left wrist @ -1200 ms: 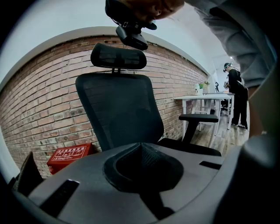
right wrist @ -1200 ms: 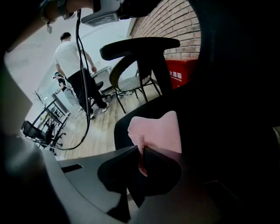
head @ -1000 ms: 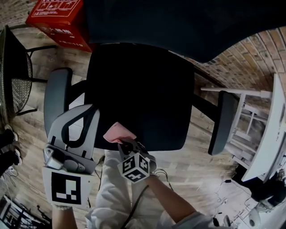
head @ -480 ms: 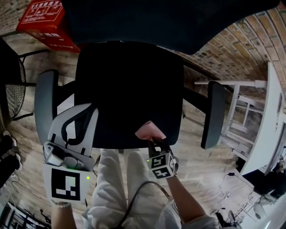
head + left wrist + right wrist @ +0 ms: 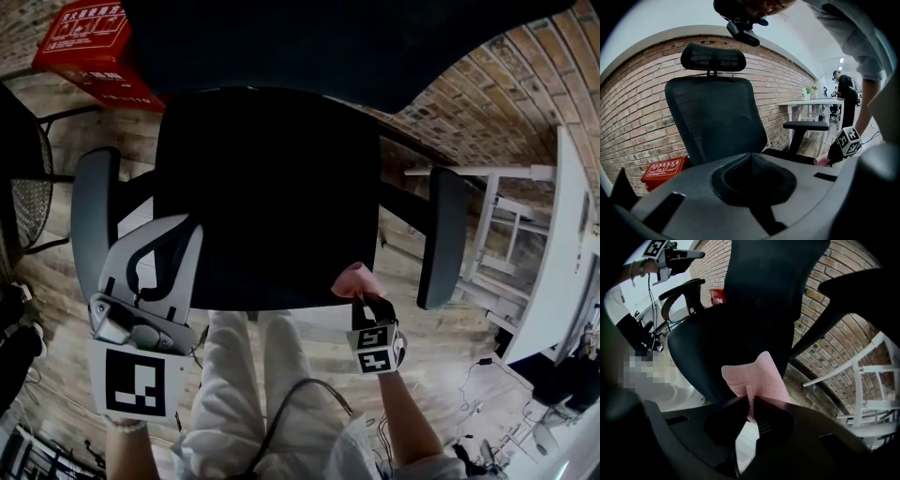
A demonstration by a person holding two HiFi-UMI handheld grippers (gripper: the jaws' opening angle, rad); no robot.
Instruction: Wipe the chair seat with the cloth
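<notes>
The black office chair seat (image 5: 267, 197) fills the middle of the head view. A pink cloth (image 5: 356, 279) rests at the seat's front right corner, and my right gripper (image 5: 362, 298) is shut on it. In the right gripper view the cloth (image 5: 757, 376) sticks up from between the closed jaws of the right gripper (image 5: 752, 399), with the seat (image 5: 708, 348) beyond. My left gripper (image 5: 178, 223) hovers over the seat's front left, near the left armrest, shut and holding nothing. The left gripper view shows the left gripper (image 5: 750, 157), the backrest (image 5: 717, 117) and the cloth (image 5: 819, 161).
Grey armrests stand at the left (image 5: 94, 216) and right (image 5: 441, 234) of the seat. A red box (image 5: 89, 47) lies on the floor at the back left, a black wire chair (image 5: 23, 178) at the left, a white table frame (image 5: 553, 244) at the right. The person's white-trousered legs (image 5: 244, 394) stand at the seat's front edge.
My right gripper has slid the pink cloth along the seat's front edge from the left-middle to the front right corner. The left gripper has hardly moved.
</notes>
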